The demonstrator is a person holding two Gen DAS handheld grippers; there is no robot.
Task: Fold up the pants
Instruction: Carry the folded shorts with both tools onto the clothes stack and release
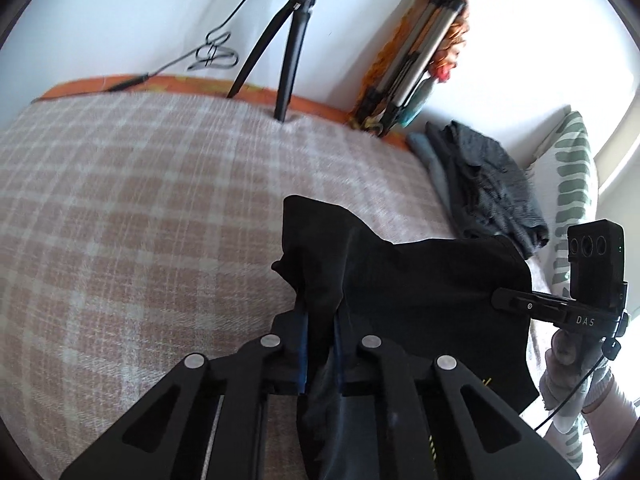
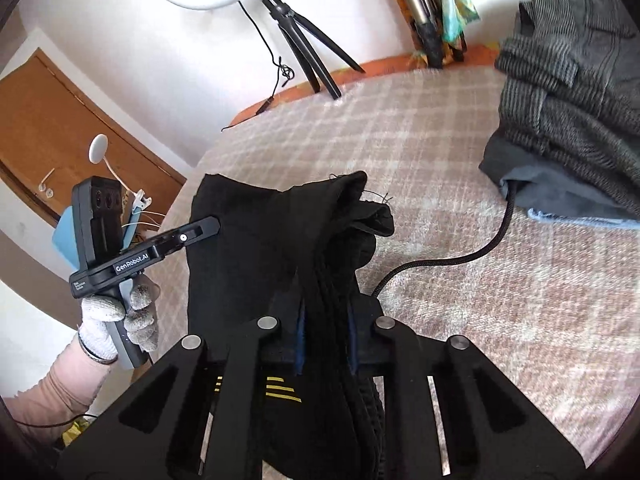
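Note:
Black pants with a small yellow mark hang lifted above the checked blanket. My left gripper is shut on one bunched edge of the pants. My right gripper is shut on the other edge of the pants, a thick bunch of folds with yellow stripes showing below. The cloth stretches between the two grippers. In the left wrist view the right gripper pinches the pants at the right. In the right wrist view the left gripper pinches them at the left.
A pile of grey clothes lies at the blanket's right, with a black cable running from it. A ring light tripod stands at the far edge by the wall. A striped pillow lies right. A wooden door is left.

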